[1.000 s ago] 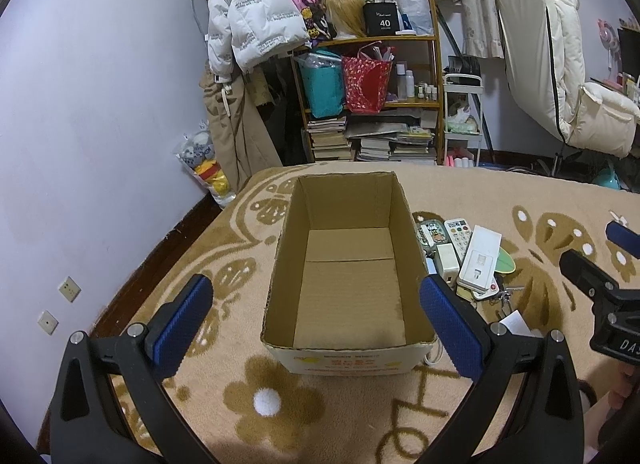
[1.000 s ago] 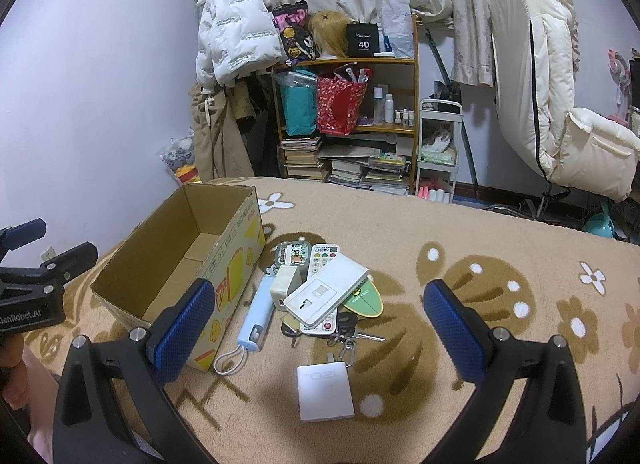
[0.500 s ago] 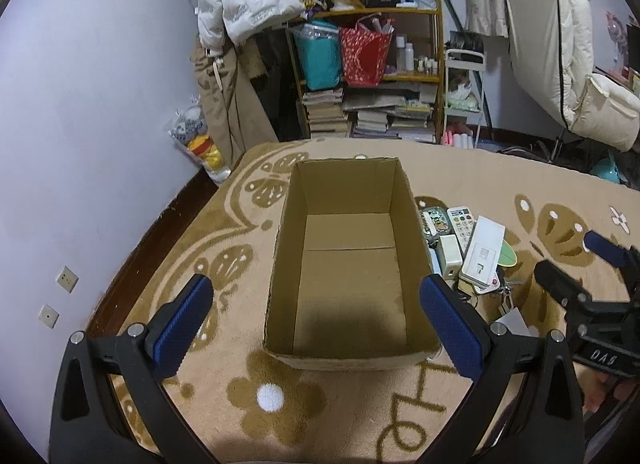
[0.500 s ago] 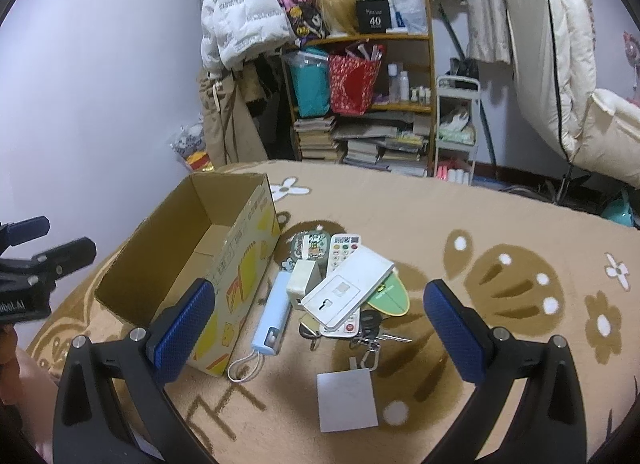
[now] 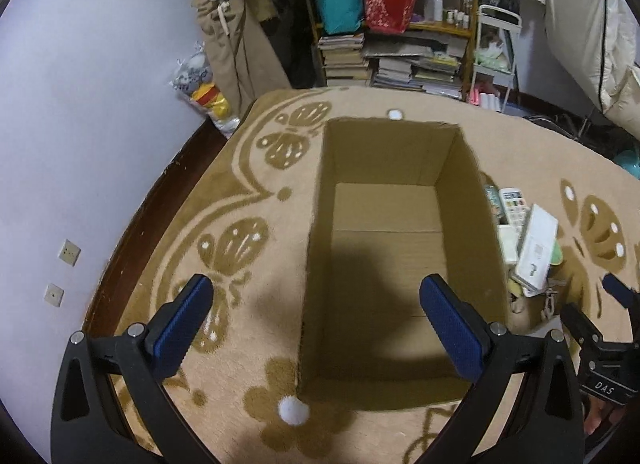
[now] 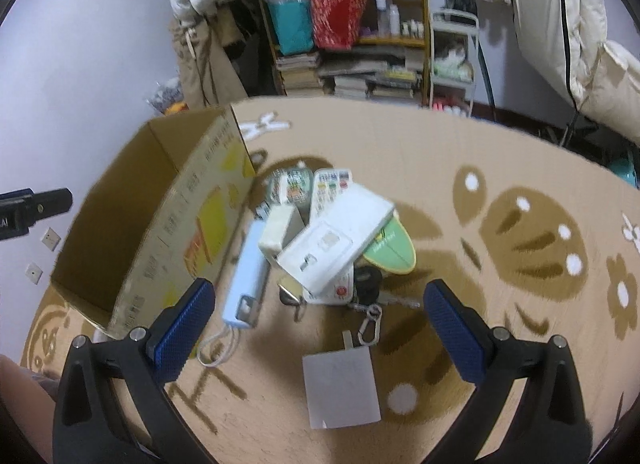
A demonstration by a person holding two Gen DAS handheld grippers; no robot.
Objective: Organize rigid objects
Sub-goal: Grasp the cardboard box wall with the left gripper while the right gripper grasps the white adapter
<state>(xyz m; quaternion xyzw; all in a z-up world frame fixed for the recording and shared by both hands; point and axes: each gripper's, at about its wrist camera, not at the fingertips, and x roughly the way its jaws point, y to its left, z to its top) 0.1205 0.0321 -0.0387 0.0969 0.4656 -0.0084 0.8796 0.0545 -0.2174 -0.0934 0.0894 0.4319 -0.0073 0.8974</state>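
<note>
While your left claw (image 5: 316,316) hung with its jaws wide apart over the near end of the cardboard box (image 5: 392,248), the box filled the middle of that frame, open-topped, nothing inside. Bare carpet (image 5: 256,232) lay open to the left of the box's left wall. Your right claw (image 6: 320,320) was also spread wide and held nothing. In its frame the pile sat at centre, just beside the box's printed right wall: a blue power bank (image 6: 246,276) along that wall, a cream adapter (image 6: 276,227), a white flat box (image 6: 340,236) tilted on top, a remote (image 6: 330,187) behind, a green oval (image 6: 390,248) to the right, keys (image 6: 370,306) below. A grey square card (image 6: 340,388) lay apart, low at centre between your fingers. Carpet to the right stood open.
</note>
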